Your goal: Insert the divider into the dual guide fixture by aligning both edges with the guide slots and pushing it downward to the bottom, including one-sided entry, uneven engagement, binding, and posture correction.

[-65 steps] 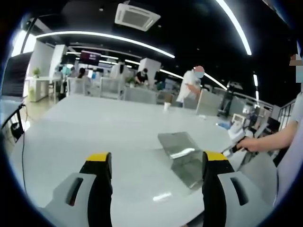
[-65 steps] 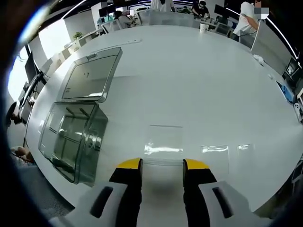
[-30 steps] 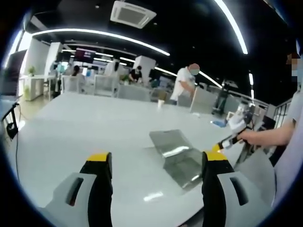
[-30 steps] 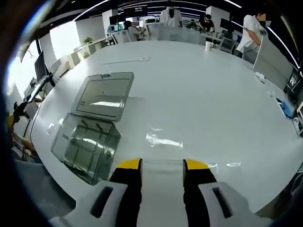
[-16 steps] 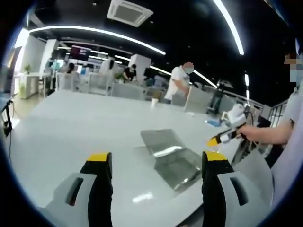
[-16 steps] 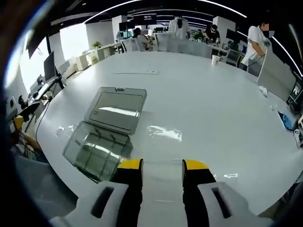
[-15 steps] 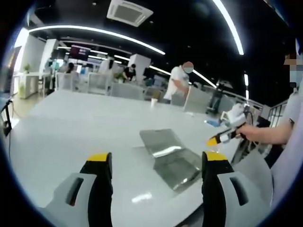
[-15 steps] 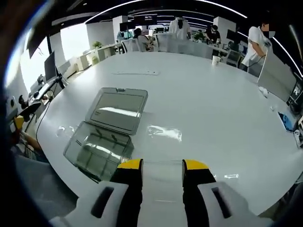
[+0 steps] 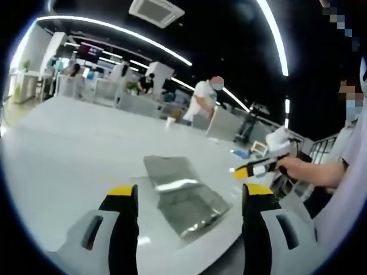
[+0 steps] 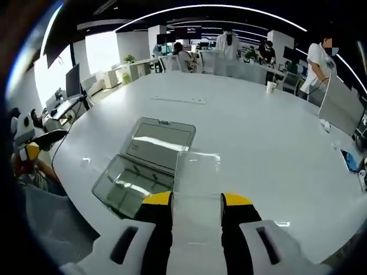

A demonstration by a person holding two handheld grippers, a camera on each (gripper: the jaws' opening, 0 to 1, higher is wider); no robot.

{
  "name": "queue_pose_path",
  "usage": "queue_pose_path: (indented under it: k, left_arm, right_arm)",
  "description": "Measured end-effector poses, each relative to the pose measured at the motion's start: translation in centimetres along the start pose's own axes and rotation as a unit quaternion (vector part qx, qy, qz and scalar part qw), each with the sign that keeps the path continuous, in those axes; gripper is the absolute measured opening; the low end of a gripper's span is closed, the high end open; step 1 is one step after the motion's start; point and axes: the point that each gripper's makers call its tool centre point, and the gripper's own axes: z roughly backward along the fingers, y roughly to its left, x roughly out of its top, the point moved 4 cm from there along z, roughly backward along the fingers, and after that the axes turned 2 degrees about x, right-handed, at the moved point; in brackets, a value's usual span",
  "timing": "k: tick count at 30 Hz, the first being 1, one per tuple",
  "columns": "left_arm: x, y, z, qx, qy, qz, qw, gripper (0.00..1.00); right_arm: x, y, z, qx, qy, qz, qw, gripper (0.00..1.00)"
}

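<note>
The right gripper (image 10: pixel 196 203) pinches a clear flat plastic divider (image 10: pixel 195 177) between its yellow-tipped jaws, up above the big white table (image 10: pixel 258 132). The clear plastic box with an open lid (image 10: pixel 143 166) sits just beside it. The left gripper (image 9: pixel 186 197) is spread wide, holding nothing. I think the sheet should be kept level so both edges meet the slots together.

The left gripper (image 9: pixel 187 197) is held level with its yellow-tipped jaws spread wide and nothing between them. The right gripper (image 10: pixel 196 201) has its jaws close together (a clear sheet lies between them, so they appear clamped). In the left gripper view, the person's hand (image 9: pixel 295 168) holds the right gripper out in front, forearm extended.
</note>
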Motion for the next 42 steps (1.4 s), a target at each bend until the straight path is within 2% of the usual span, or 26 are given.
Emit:
queue_pose_path:
  k: [9,14,17,20,23,27,31,36,39,42]
  left_arm:
    - [-0.4,-2.4,-2.8,-0.046,0.001,0.054,0.9975,0.64]
    - [-0.4,-3.2,-4.2,-0.066,-0.004,0.103,0.9924,0.56]
    - [-0.4,-3.9,-5.4,-0.081,-0.007,0.138,0.987,0.49]
    - [-0.4,-4.5,-6.5,-0.093,-0.009,0.17,0.981,0.48]
    - [-0.9,-4.9,-7.6,-0.1,0.002,0.196,0.9754,0.46]
    - [-1.5,-5.5,-8.5,-0.108,0.01,0.212,0.9713,0.39]
    - [-1.8,-5.9,-9.1,-0.118,0.013,0.236,0.9645,0.31]
    - [-2.1,-6.2,-10.1,-0.119,0.019,0.254,0.9598,0.28]
    - [-2.1,-6.6,-10.8,-0.126,0.021,0.274,0.9534,0.26]
    - [-2.3,-7.0,-11.3,-0.129,0.027,0.281,0.9507,0.24]
  right_arm:
    - [1.1,1.4,1.1,0.016,-0.018,0.027,0.9993,0.28]
    - [1.4,2.2,1.5,0.026,-0.024,0.04,0.9986,0.28]
    - [1.8,3.0,1.9,0.033,-0.03,0.052,0.9977,0.28]
    - [2.3,3.7,2.3,0.04,-0.035,0.062,0.9967,0.28]
    - [2.7,4.6,2.7,0.048,-0.042,0.073,0.9953,0.28]
    - [2.9,5.5,2.9,0.056,-0.045,0.083,0.9939,0.28]
    - [2.9,6.3,3.0,0.064,-0.046,0.093,0.9925,0.28]
    - [2.9,6.9,3.1,0.07,-0.046,0.103,0.9911,0.28]
    - [2.9,7.3,3.2,0.075,-0.046,0.108,0.9903,0.28]
    - [3.0,7.6,3.3,0.078,-0.047,0.113,0.9894,0.28]
